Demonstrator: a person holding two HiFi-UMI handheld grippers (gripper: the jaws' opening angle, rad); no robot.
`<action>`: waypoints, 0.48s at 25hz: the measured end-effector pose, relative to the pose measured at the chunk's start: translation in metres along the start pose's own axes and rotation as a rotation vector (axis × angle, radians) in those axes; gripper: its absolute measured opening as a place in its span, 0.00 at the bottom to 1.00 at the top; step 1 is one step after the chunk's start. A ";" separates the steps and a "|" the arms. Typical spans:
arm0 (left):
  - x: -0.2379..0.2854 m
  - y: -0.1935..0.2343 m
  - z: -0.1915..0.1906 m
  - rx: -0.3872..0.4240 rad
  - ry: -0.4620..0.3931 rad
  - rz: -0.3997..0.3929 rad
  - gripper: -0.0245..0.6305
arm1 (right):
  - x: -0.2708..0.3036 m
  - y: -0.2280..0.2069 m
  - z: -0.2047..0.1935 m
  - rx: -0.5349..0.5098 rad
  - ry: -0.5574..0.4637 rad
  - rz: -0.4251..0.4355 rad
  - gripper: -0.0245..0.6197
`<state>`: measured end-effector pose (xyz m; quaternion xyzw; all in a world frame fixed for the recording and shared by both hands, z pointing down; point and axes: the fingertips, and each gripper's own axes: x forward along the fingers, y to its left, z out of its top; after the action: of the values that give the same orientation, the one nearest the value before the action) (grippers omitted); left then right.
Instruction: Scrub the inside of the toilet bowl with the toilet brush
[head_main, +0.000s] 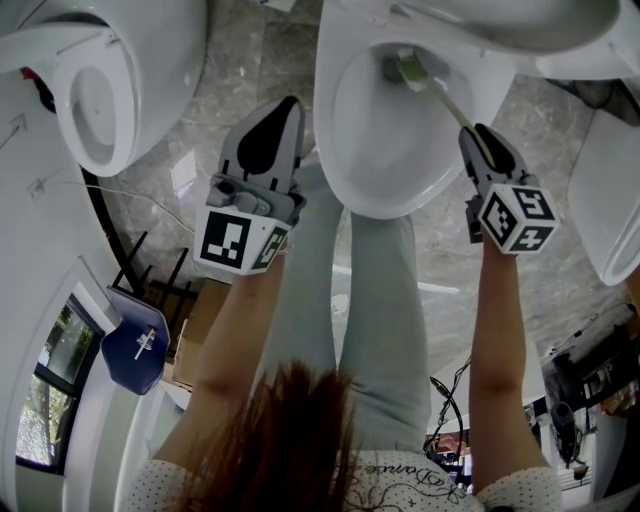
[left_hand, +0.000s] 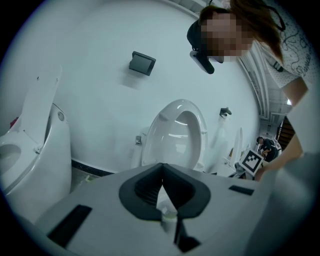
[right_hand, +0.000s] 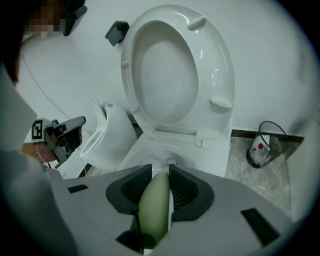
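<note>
Right gripper (right_hand: 160, 174) jaws clamped on the green handle of 1 brush (head_main: 441, 96). The shaft runs forward from the jaws and down into the bowl (head_main: 331, 140) right ahead, with the bristle head at the drain end, dim and hard to make out. The handle's rear is cut off by the frame edge in the right gripper view. Left gripper (left_hand: 161, 169) jaws together at the tips with nothing between them, hanging just left of the bowl rim and not touching it. 2 marker cubes, 1 per gripper. The head view shows 3 toilets: the one being scrubbed, 1 further left (head_main: 98, 95) of the left gripper, and 1 right (head_main: 612, 205) of the right gripper, which is cropped. Raised seat (right_hand: 172, 70) stands straight ahead of the right gripper. 1 black wall box (left_hand: 142, 63) is above and ahead of the left gripper. 1 blue chair (head_main: 135, 345) sits behind and left of the left gripper. 1 small item with a red spot and cord (right_hand: 260, 148) lies on the floor to the right gripper's right, kind unclear. Shirt print is in script, not readable.
</note>
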<state>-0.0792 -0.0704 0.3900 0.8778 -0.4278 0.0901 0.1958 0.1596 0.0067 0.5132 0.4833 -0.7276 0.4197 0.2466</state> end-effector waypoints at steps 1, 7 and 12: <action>-0.001 0.000 0.000 -0.002 0.000 0.001 0.04 | 0.003 -0.002 -0.002 0.020 -0.006 -0.005 0.22; -0.007 0.002 -0.004 -0.003 0.004 0.007 0.04 | 0.023 -0.011 -0.011 0.114 -0.036 -0.022 0.22; -0.012 0.005 -0.005 -0.003 0.002 0.015 0.04 | 0.040 -0.010 -0.016 0.159 -0.034 -0.014 0.22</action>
<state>-0.0907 -0.0629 0.3921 0.8743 -0.4341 0.0917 0.1970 0.1513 -0.0007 0.5556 0.5136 -0.6927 0.4662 0.1978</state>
